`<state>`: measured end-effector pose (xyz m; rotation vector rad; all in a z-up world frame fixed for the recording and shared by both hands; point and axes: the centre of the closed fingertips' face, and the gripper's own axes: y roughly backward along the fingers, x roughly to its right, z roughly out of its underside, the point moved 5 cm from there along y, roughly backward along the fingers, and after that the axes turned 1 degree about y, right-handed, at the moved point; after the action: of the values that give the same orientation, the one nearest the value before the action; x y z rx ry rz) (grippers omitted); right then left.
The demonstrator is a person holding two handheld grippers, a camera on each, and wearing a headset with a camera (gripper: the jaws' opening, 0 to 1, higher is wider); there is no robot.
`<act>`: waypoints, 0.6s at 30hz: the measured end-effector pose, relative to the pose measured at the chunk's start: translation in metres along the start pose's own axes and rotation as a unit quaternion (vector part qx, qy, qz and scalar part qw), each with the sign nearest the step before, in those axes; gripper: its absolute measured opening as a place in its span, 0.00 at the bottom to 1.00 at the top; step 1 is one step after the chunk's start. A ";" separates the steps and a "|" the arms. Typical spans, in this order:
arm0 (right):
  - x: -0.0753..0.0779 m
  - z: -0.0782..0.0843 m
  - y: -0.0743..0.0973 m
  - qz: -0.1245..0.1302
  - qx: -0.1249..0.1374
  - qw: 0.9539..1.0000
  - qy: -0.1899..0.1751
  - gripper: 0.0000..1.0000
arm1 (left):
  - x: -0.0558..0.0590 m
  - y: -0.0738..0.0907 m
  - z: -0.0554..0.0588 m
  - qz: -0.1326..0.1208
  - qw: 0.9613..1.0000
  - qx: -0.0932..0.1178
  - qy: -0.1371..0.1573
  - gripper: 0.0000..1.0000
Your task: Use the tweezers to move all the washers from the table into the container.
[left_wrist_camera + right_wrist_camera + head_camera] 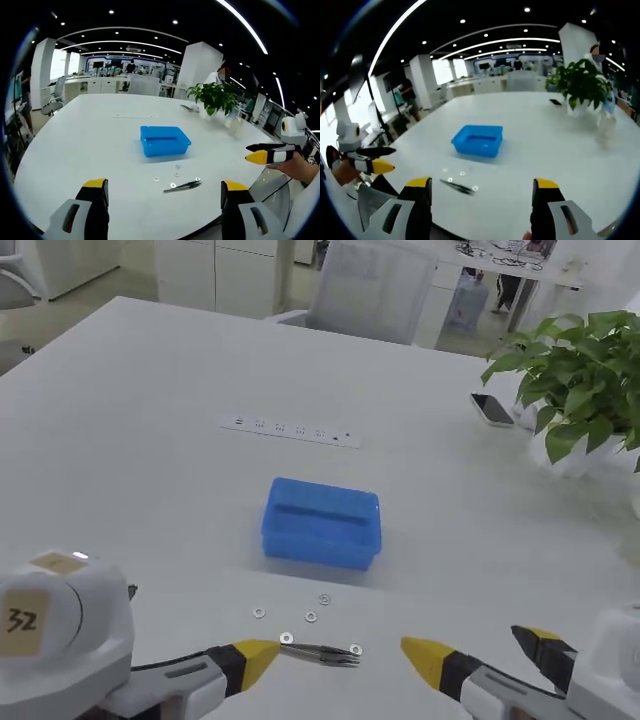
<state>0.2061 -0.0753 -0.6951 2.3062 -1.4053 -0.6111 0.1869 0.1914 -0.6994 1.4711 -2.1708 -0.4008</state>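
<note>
A blue open container (320, 523) sits mid-table. In front of it several small metal washers (311, 617) lie scattered, with slim tweezers (322, 653) flat on the table among the nearest ones. My left gripper (164, 184) hovers open at the near left edge, its yellow tip just left of the tweezers (183, 186). Over the near right edge my right gripper (480, 648) is open too, right of the tweezers (456, 186). Neither holds anything. The container (477, 140) and washers (450, 179) lie ahead of both.
A white power strip (290, 430) lies beyond the container. At the far right are a phone (492, 408) and a potted plant (580, 380). A chair (370, 285) stands at the table's far edge.
</note>
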 end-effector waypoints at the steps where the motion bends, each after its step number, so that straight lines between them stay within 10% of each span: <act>1: 0.000 0.000 0.000 0.000 0.000 1.000 0.000 0.81 | 0.000 0.000 0.000 0.000 1.000 -0.001 0.000 0.95; 18: 0.001 0.003 -0.002 -0.001 -0.007 1.000 -0.002 0.80 | 0.001 -0.006 0.004 0.008 1.000 -0.011 -0.005 0.93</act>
<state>0.2063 -0.0756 -0.6994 2.2977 -1.3950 -0.6239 0.1888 0.1885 -0.7054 1.4410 -2.1774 -0.4255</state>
